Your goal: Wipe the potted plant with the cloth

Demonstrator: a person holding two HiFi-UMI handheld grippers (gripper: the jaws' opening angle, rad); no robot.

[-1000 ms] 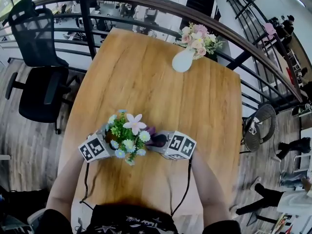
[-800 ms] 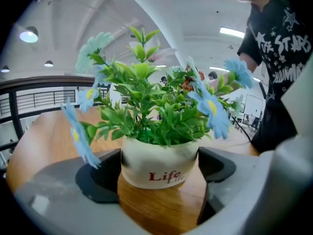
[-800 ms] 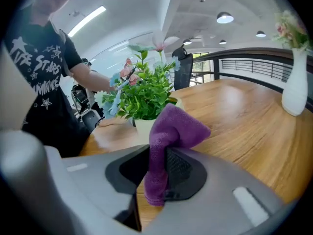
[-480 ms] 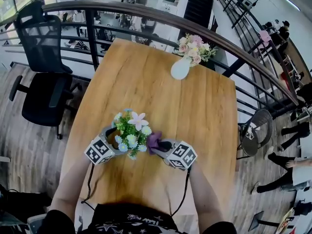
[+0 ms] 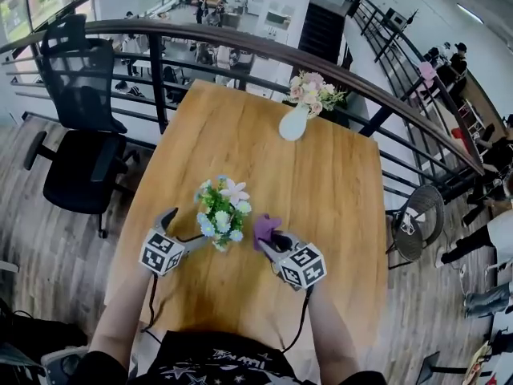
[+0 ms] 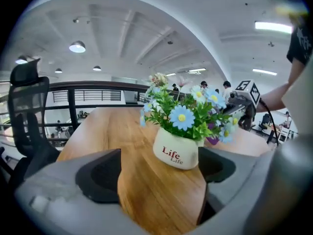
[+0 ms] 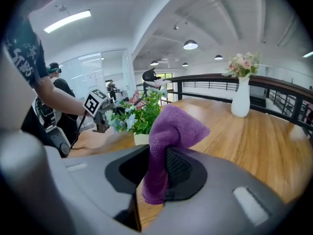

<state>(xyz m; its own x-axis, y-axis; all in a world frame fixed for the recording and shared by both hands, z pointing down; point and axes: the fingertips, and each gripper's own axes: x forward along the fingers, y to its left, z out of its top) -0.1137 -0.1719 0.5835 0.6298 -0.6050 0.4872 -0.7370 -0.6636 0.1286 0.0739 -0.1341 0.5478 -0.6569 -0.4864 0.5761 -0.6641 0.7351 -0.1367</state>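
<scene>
- Potted plant (image 5: 222, 215) upright on wooden worktop (image 5: 321, 175), toward the near end, between the two grippers in head view.
- Cream pot (image 6: 175, 152) with red "Life" print, topped with green leaves and blue, white and pink flowers.
- Left gripper (image 5: 183, 225) at the plant's left, jaws spread wide, nothing between the pads.
- Only bare worktop in that gap in left gripper view.
- Pot ahead of the left gripper's tips, nearer the right-hand jaw, not touched.
- Right gripper (image 5: 275, 241) at the plant's right, clamped on purple cloth (image 5: 266, 226).
- Cloth pinched between the jaws in right gripper view, bunched fold standing above them, tail hanging below.
- Cloth just beside the flowers on the plant's right side; contact with the leaves not clear in any view.
- Both grippers tilted down toward the worktop, a bare forearm (image 5: 120, 311) behind each.
- White vase (image 5: 293, 123) of pink flowers at the far end of the worktop, well apart from the plant.
- Black office chair (image 5: 76, 155) on the floor left of the worktop, curved black railing (image 5: 401, 87) beyond.
</scene>
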